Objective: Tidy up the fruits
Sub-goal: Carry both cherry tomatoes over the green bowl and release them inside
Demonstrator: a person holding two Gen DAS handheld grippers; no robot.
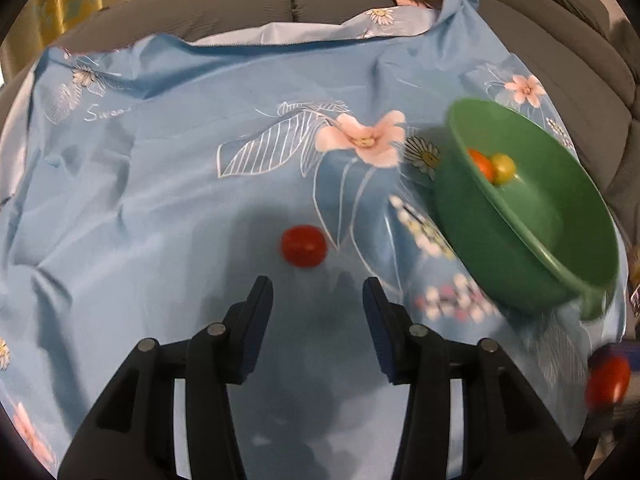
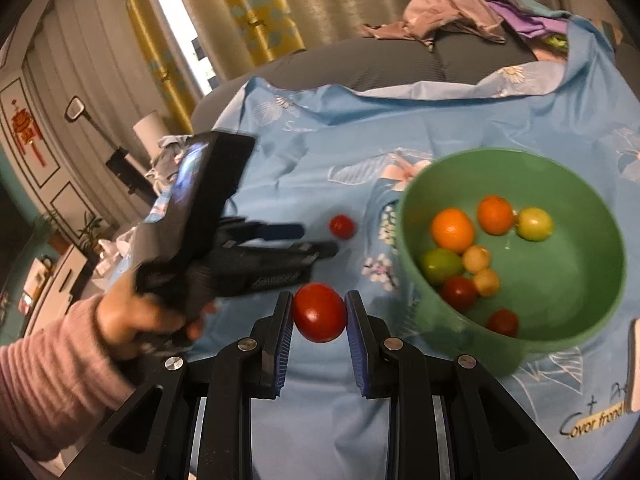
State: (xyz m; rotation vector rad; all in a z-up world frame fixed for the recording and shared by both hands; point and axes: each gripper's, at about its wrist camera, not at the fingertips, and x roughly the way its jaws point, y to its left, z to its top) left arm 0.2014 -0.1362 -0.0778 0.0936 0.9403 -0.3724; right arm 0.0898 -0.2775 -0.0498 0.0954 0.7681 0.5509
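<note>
Right gripper (image 2: 319,312): clenched on a red tomato (image 2: 319,313), held just above the blue flowered sheet (image 2: 304,152), beside the near left rim of the bowl. Left gripper (image 1: 318,294): released, nothing between its jaws, pointing down at a small red tomato (image 1: 303,245) lying loose mid-sheet. Green bowl (image 2: 568,184): toward the sheet's right edge, holding orange, yellow, green and red fruits. Grey sofa cushions (image 1: 248,4): beyond.

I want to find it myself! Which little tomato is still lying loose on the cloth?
Find the round green plastic bowl on the blue flowered cloth. Left of it, alone on the cloth, lies a small red cherry tomato. Unlike the others, it is neither in the bowl nor held.
</note>
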